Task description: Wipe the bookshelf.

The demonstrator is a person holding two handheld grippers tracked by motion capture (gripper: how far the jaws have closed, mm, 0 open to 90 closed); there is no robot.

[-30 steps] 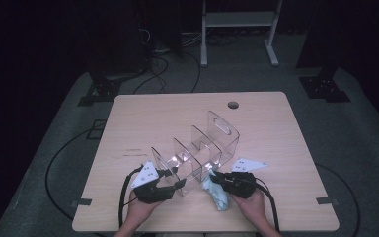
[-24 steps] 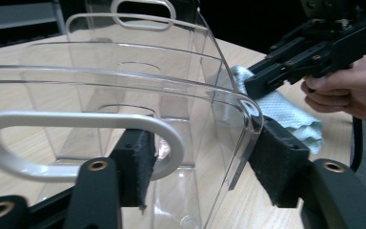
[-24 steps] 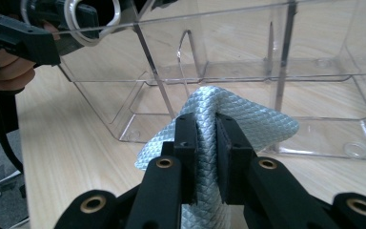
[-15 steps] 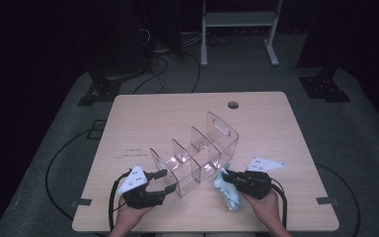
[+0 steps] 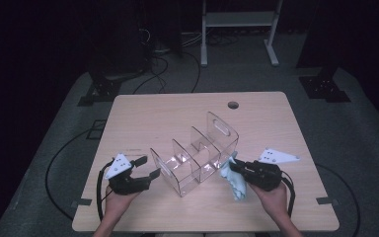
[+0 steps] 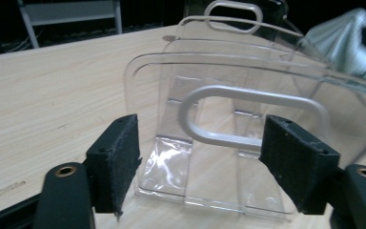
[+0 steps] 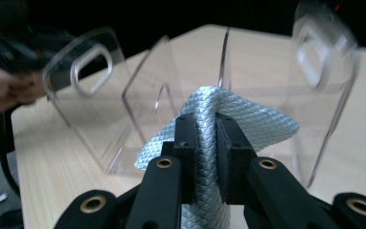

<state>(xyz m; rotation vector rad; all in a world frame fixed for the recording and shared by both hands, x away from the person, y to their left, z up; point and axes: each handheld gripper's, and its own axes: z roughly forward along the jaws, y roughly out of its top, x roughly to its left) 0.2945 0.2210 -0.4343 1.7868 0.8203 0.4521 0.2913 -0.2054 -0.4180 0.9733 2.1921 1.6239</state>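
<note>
One clear plastic divided organizer [image 5: 196, 158] is seen on the tabletop [image 5: 177, 108], set diagonally from near the front edge toward the middle. Two inner partitions and two end walls with handle slots can be counted, making three compartments.

One pale blue cloth [image 5: 235, 178] is noted, pinched between the closed jaws of the right gripper [image 5: 237, 169]. It hangs just beside the organizer's right side, toward the front right of the tabletop. In the right gripper view, the cloth [image 7: 209, 143] is seen folded up through the jaws, in front of the organizer [image 7: 195, 95].

The left gripper [image 5: 147, 167] is held near the front left. Its jaws stand apart and have just been opening. Nothing is gripped. In the left gripper view, the organizer's near end wall [image 6: 228, 124] is framed between the pads, untouched.

One round cable hole [image 5: 233, 104] is seen near the far edge.

Beyond the light wood tabletop, grey floor, black cables and a white frame [image 5: 239, 29] are made out in a dark room.
</note>
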